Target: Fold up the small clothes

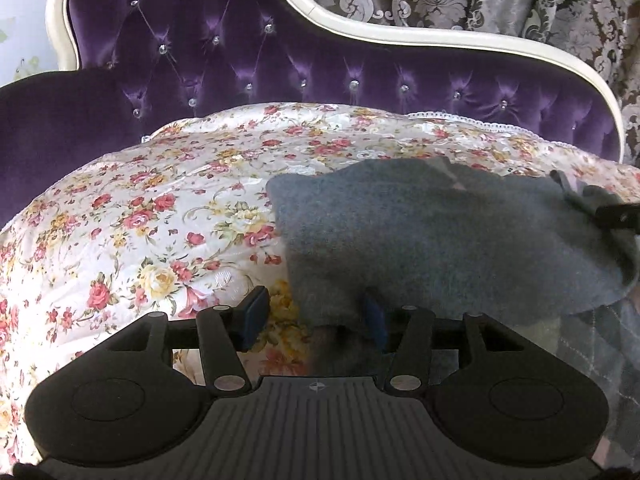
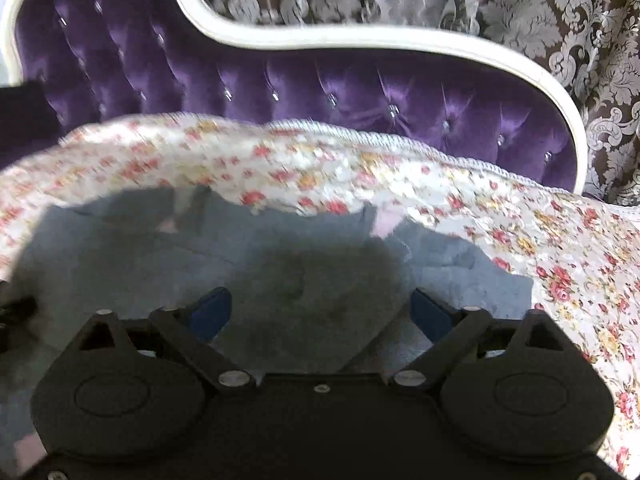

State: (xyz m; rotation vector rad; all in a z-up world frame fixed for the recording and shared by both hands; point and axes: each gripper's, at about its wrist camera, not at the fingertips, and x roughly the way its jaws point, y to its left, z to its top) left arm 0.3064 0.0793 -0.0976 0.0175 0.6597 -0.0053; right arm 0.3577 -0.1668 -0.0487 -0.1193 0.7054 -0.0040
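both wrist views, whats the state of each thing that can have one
grey garment: lying on the bed, not yet folded flat, right edge bunched
left gripper: open, garment corner between its fingers, pads not pressing
right gripper: open wide above the garment, holding nothing
floral bedspread: spread over the bed, lightly rumpled
patterned curtain: hanging in folds behind the purple headboard

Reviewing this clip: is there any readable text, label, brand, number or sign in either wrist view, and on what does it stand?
None readable.
Left gripper body: a small round crosshair emblem, a symbol without letters.
Grey garment: a pale tag at its far edge, too blurred to read.
Floral bedspread: pattern only.
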